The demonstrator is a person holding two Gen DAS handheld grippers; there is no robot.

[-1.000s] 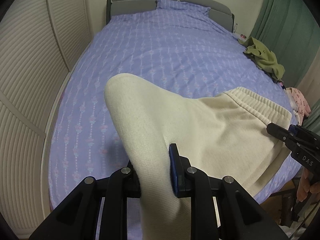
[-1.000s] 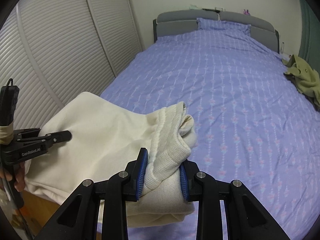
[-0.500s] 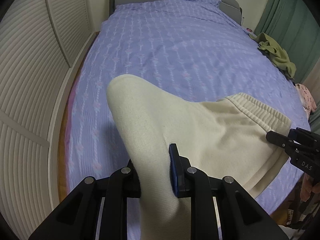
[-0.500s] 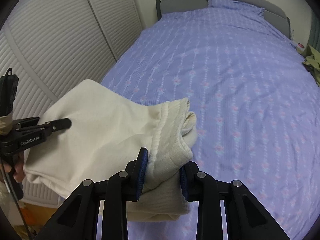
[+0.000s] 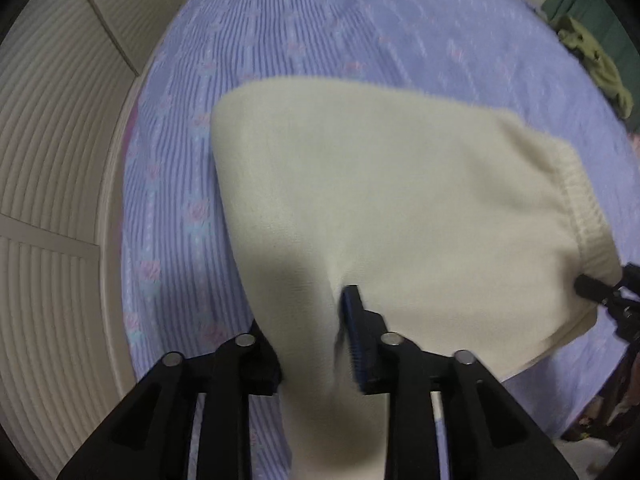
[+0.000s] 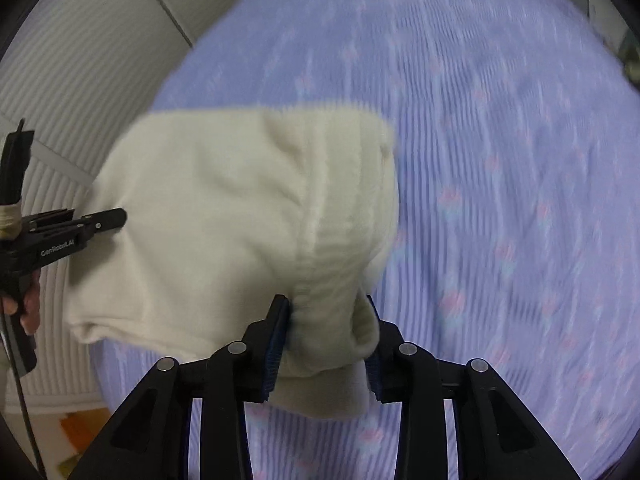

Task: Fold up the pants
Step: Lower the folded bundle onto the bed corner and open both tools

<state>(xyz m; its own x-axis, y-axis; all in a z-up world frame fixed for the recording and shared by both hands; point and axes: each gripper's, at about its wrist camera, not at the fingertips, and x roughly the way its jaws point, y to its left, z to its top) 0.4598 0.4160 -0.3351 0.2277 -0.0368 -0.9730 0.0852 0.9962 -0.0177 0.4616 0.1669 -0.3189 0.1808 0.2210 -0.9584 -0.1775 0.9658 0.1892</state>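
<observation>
Left wrist view: the cream pants (image 5: pixel 392 200), soft, thick and limp, are seen held over the near edge of the bed (image 5: pixel 320 28), best taken at the ribbed waistband and the folded edge. Cloth is between the jaws of the left gripper (image 5: pixel 316 344) and the right gripper (image 6: pixel 324 340), which have just been opening, the pads apparently loosening. Compared with a second ago, the bedspread fills both views and the pants lie closer to it.

We lose the left gripper's (image 5: pixel 312 336) left pad behind the cream pants (image 5: pixel 400 200); beyond the jaws the purple bedspread (image 6: pixel 500 160) smears with blur, and below them the pants run off-frame.
</observation>
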